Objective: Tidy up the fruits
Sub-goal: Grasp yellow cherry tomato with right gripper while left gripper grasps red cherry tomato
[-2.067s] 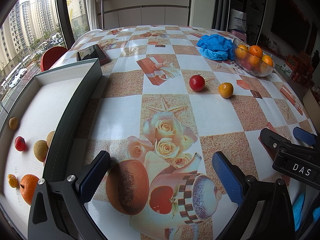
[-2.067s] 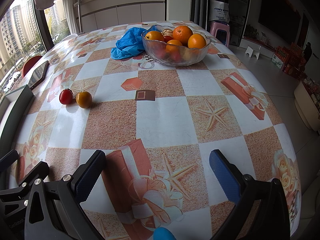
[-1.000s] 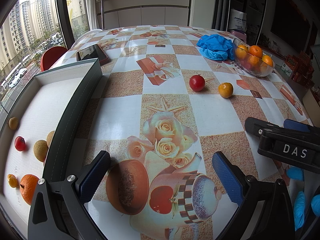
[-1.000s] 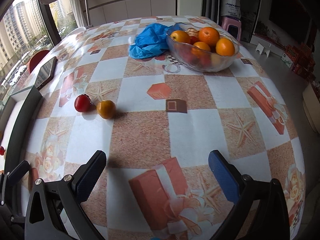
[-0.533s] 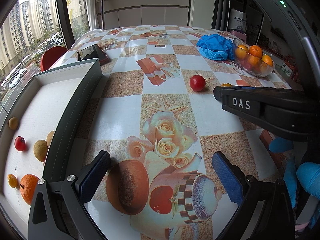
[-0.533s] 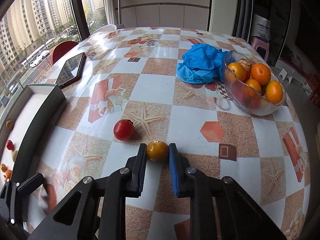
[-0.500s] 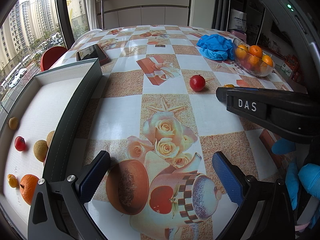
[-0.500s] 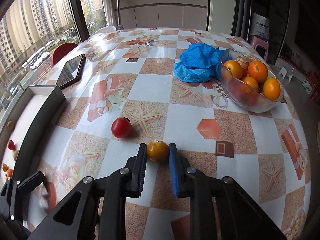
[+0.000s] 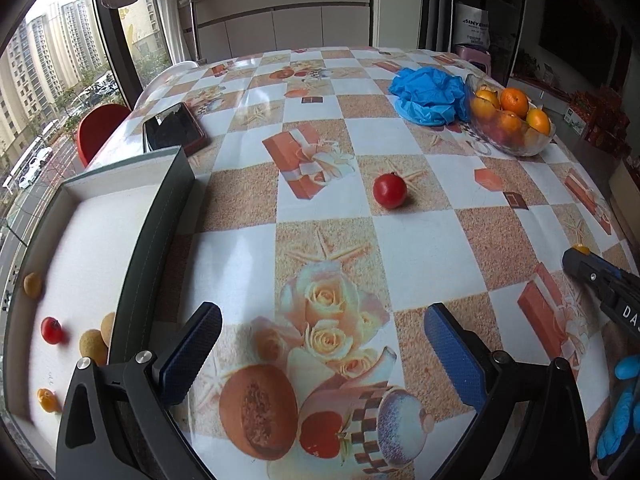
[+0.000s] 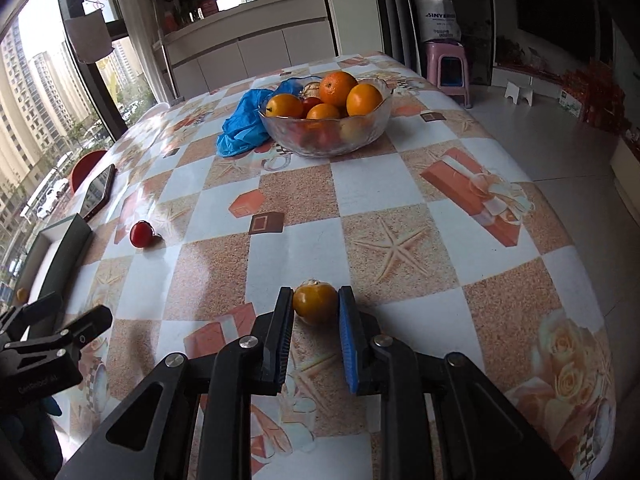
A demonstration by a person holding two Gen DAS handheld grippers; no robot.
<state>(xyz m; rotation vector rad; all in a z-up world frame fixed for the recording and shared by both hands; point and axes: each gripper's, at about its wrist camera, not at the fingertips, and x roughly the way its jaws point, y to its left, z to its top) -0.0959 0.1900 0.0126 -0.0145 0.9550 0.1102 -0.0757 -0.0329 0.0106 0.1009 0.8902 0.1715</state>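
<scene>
My right gripper (image 10: 315, 305) is shut on a small orange fruit (image 10: 315, 303), held over the checked tablecloth; in the left wrist view it shows at the right edge (image 9: 576, 254) with the orange fruit (image 9: 580, 249) peeking out. A red fruit (image 9: 389, 190) (image 10: 141, 234) lies alone on the cloth. My left gripper (image 9: 320, 344) hangs open with nothing between its fingers, beside the dark-walled tray (image 9: 160, 216). Inside the tray lie several small fruits, among them a red one (image 9: 51, 329) and a tan one (image 9: 92, 343).
A glass bowl (image 10: 372, 128) (image 9: 532, 146) of oranges stands at the far right, with a crumpled blue bag (image 9: 426, 94) behind it. A phone (image 9: 174, 128) lies past the tray's far end. A blue-gloved hand (image 9: 620, 428) shows at the lower right.
The right gripper went out to the orange fruit beside the red one, shut on it, and has drawn back toward the table's near right with it. The left gripper has barely moved.
</scene>
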